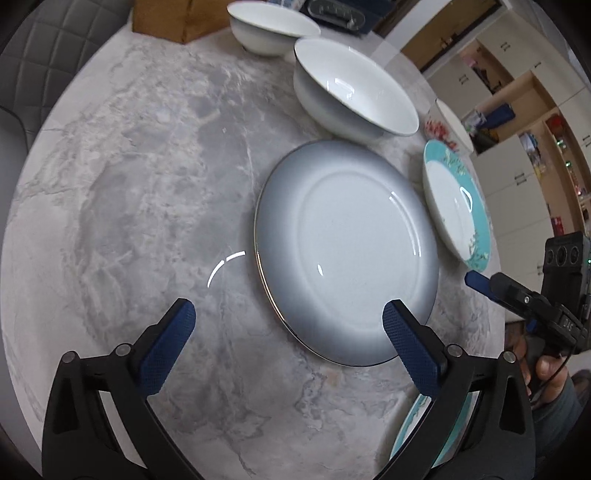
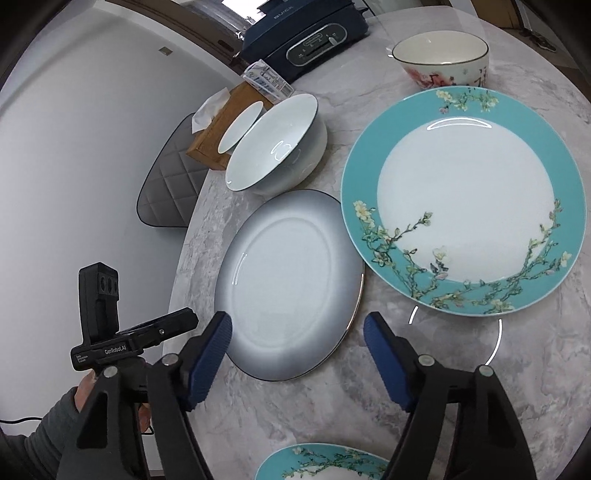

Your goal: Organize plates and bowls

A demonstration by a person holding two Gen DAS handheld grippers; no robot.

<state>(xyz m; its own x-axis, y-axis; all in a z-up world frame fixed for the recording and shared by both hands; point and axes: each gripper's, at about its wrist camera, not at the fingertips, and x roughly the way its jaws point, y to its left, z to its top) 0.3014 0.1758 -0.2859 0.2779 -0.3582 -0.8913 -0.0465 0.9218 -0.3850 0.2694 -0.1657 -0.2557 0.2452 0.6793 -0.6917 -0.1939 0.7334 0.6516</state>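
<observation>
A grey-rimmed white plate lies on the marble table. A teal floral plate lies beside it. A second teal plate lies near the table's front edge. Two white bowls stand beyond; the near one also shows in the right wrist view. A floral bowl stands at the back. My left gripper is open and empty over the grey plate's near edge. My right gripper is open and empty over the same plate's near edge.
A wooden tissue box and a dark blue appliance stand at the table's back. A grey quilted chair stands beside the table. Cabinets line the wall.
</observation>
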